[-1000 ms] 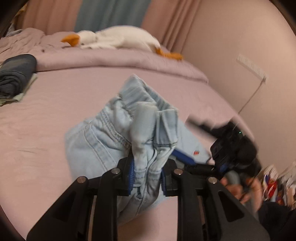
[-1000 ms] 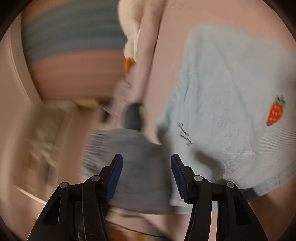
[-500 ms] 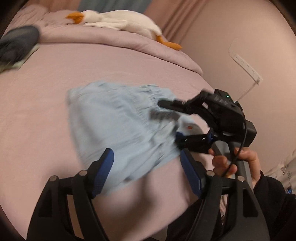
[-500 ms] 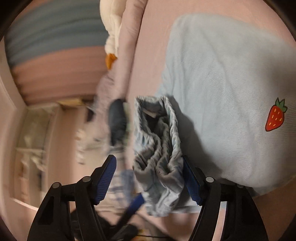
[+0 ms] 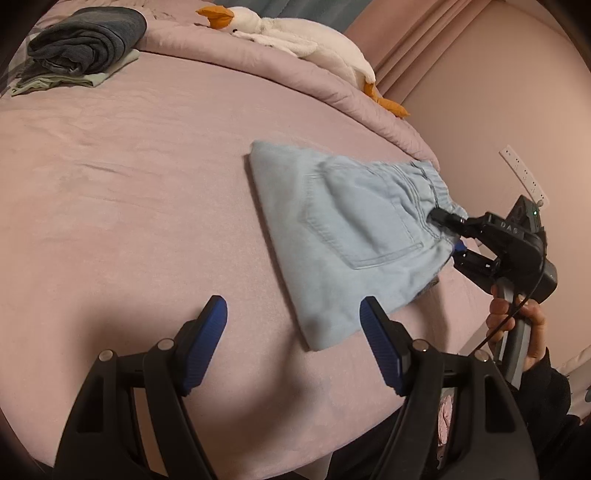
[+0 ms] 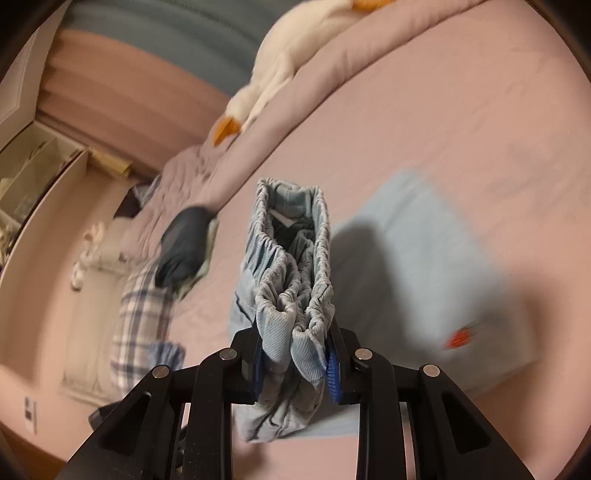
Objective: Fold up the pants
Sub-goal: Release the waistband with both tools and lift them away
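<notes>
Covering pink bed (image 5: 129, 177), blurred shelves (image 6: 33, 166) perhaps

**Bystanders on the bed**

Pink bedsheet (image 5: 129, 177), lightly creased. Rolled quilt (image 5: 303, 77) along the far edge, same pink. White plush goose (image 5: 295, 35) lying on the quilt, orange beak and feet. Dark grey folded garment (image 5: 88, 44) stacked on a pale green one (image 5: 74, 79), far corner. Plaid cloth (image 6: 144, 317) hangs off the bed side. White power strip (image 5: 522, 173) on the wall.

Pants waistband (image 6: 295, 273) between closing tool (image 6: 295, 363)
</notes>
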`<state>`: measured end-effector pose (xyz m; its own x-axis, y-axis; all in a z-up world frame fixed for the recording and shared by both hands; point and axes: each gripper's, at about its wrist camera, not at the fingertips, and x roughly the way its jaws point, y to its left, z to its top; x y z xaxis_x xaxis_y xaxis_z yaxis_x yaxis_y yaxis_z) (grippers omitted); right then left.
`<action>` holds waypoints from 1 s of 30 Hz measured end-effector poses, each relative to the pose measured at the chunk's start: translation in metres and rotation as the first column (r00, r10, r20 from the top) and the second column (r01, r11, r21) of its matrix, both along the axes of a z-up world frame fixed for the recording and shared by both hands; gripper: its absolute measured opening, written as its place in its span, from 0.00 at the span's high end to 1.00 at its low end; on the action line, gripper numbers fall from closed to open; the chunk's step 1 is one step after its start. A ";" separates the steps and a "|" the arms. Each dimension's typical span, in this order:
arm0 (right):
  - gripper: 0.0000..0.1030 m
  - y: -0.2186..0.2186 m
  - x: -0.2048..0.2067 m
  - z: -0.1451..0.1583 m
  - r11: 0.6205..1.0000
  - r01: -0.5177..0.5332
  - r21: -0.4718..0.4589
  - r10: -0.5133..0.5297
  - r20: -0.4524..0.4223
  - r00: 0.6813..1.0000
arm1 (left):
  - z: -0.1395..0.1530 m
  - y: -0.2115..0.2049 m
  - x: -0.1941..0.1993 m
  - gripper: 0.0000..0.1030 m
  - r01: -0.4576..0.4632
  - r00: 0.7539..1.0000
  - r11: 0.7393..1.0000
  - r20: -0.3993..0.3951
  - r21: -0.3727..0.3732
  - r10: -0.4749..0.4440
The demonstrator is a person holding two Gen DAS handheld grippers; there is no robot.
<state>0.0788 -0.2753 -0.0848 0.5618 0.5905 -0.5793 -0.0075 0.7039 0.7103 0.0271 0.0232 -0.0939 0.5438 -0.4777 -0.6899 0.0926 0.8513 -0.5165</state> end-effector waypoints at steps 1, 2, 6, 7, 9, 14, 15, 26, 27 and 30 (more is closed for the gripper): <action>0.73 -0.009 0.001 -0.006 1.000 0.020 -0.015 -0.020 -0.010 1.000 | -0.002 -0.001 0.002 0.28 0.004 1.000 1.000 -0.006 0.000 -0.004; 0.73 -0.012 0.003 -0.014 1.000 0.017 -0.011 -0.017 -0.035 0.999 | -0.003 -0.004 0.004 0.28 0.009 1.000 1.000 -0.012 0.003 -0.009; 0.73 -0.024 0.008 -0.047 0.997 0.072 -0.034 -0.076 -0.112 0.991 | -0.003 -0.011 0.013 0.28 0.018 1.000 1.000 -0.019 0.023 -0.017; 0.73 -0.026 0.007 -0.051 0.996 0.088 -0.034 -0.092 -0.107 0.990 | -0.002 -0.011 0.016 0.28 0.020 1.000 0.999 -0.019 0.026 -0.019; 0.73 -0.026 0.006 -0.051 0.994 0.102 -0.029 -0.104 -0.099 0.990 | -0.002 -0.011 0.019 0.28 0.021 1.000 0.999 -0.022 0.037 -0.021; 0.72 -0.029 0.013 -0.051 0.999 0.047 -0.027 -0.051 -0.133 0.990 | 0.002 -0.009 0.036 0.28 0.017 1.000 0.998 -0.006 0.060 -0.017; 0.66 -0.035 0.012 -0.049 0.998 0.056 -0.006 -0.056 -0.144 0.988 | 0.005 -0.008 0.039 0.28 0.014 1.000 0.998 0.003 0.058 -0.014; 0.50 0.029 -0.027 0.029 0.928 -0.092 -0.362 0.167 0.182 0.969 | 0.018 -0.036 0.135 0.77 0.111 0.993 0.989 0.038 0.102 -0.116; 0.58 0.047 -0.030 0.028 0.914 -0.159 -0.372 0.243 0.191 0.951 | 0.015 -0.038 0.142 0.83 0.126 0.991 0.986 0.030 0.110 -0.130; 0.71 0.097 -0.039 0.020 0.849 -0.323 -0.419 0.429 0.189 0.883 | 0.002 -0.046 0.165 0.84 0.180 0.983 0.969 -0.001 0.171 -0.182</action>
<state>0.0399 -0.1780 -0.0643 0.5026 0.5633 -0.6558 -0.4754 0.8137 0.3346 0.1923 -0.0227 -0.0919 0.4697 -0.4455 -0.7621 0.2596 0.8949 -0.3631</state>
